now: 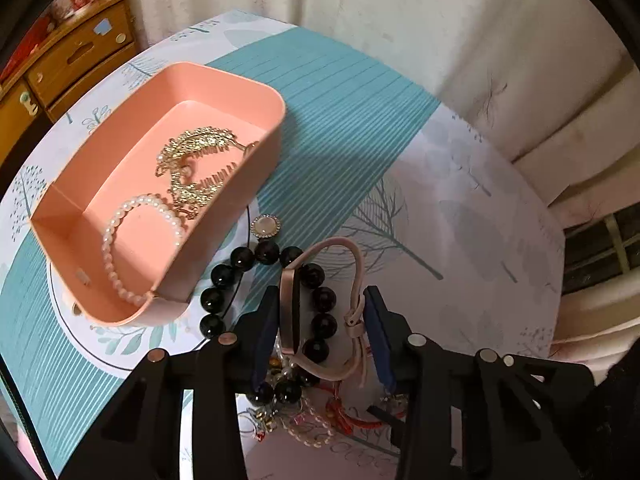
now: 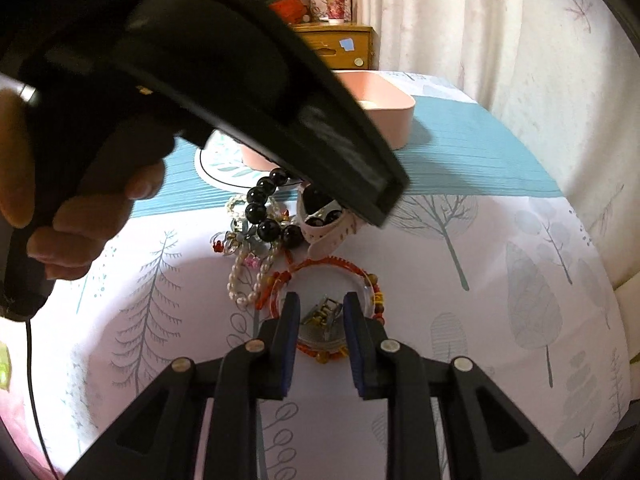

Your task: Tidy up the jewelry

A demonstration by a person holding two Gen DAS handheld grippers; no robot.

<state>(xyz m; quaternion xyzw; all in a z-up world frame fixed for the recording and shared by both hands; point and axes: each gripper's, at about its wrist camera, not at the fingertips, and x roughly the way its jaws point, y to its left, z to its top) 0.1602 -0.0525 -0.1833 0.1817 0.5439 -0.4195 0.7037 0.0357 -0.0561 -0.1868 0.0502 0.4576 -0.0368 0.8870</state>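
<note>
The left gripper (image 1: 326, 316) has its jaws narrowed on a pale pink strap watch (image 1: 320, 304), lying over the black bead bracelet (image 1: 240, 280) just beside the pink tray (image 1: 160, 216). The right gripper (image 2: 320, 312) has its jaws narrow, pinching a small gold clasp piece (image 2: 322, 312) inside the red beaded bracelet (image 2: 332, 272), well short of the tray. Only the left wrist view shows the tray's gold comb (image 1: 196, 156) and pearl bracelet (image 1: 136, 240).

One pink tray (image 1: 256, 168) holds one pearl bracelet (image 1: 120, 240) and two gold hair combs (image 1: 196, 152); near it lie one black bead bracelet (image 1: 224, 276), one pink-strapped watch (image 1: 352, 264), one round brooch (image 1: 265, 227) and one orange bead bracelet (image 2: 332, 268)
</note>
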